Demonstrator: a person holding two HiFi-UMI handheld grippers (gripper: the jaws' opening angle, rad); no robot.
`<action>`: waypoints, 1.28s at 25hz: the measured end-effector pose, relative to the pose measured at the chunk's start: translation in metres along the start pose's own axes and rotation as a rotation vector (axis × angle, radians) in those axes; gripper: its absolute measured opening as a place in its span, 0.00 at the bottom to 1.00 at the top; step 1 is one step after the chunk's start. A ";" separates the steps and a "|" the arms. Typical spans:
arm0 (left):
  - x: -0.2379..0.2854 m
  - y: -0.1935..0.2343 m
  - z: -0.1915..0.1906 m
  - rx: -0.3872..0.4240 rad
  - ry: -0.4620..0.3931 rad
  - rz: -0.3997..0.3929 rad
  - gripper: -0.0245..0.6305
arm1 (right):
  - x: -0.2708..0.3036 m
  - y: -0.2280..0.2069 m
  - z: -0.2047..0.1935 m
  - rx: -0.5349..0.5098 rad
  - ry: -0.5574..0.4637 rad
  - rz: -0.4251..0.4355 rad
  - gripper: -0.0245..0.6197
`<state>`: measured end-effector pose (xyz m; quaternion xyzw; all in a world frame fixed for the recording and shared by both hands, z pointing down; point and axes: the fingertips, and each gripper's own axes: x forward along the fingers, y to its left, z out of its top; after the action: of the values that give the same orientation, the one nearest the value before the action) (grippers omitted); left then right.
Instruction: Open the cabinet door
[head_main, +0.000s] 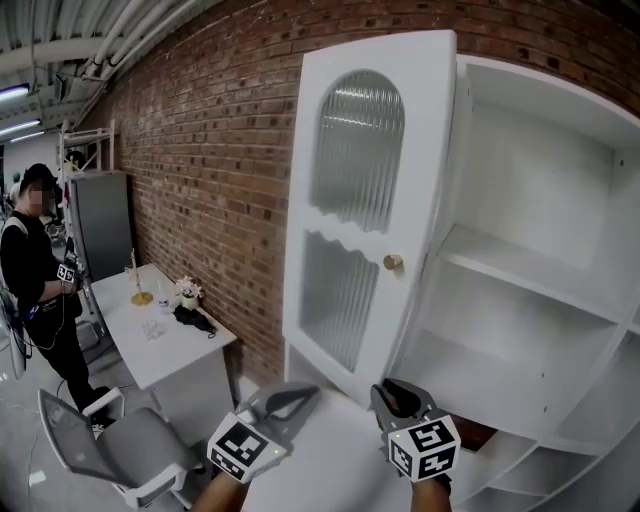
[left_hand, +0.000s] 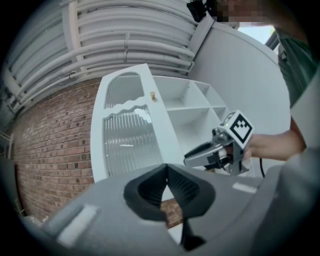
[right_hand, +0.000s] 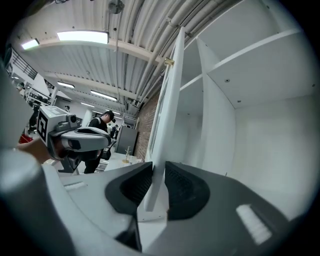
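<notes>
As right hand-held gripper (right_hand: 158, 170) pinches door (head_main: 365, 200) | left hand-held gripper (left_hand: 166, 168) closed, empty | table (head_main: 170, 348) beside

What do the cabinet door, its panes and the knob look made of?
The cabinet door looks like painted wood or board: smooth matt white, no grain. Its panes: ribbed glass or acrylic, vertical flutes, translucent. The knob: probably brass-toned metal, golden sheen.

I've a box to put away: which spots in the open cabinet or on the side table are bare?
The cabinet's shelves beside the open door look bare. The white table is bare at its near end; its middle by the brick wall is crowded with a candlestick, flowers and a black bundle.
</notes>
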<state>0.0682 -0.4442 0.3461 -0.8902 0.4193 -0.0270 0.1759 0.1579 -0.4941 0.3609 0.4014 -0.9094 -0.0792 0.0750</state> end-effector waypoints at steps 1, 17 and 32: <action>-0.005 -0.002 0.002 0.000 0.003 0.010 0.04 | -0.003 0.007 0.002 -0.005 -0.003 0.014 0.14; -0.095 -0.015 0.014 0.020 0.032 0.157 0.04 | -0.014 0.103 0.018 -0.061 -0.029 0.148 0.12; -0.193 -0.001 0.021 0.012 0.064 0.202 0.04 | 0.017 0.206 0.043 -0.056 -0.053 0.208 0.06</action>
<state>-0.0517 -0.2920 0.3456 -0.8411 0.5121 -0.0403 0.1695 -0.0100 -0.3667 0.3623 0.3001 -0.9453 -0.1071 0.0699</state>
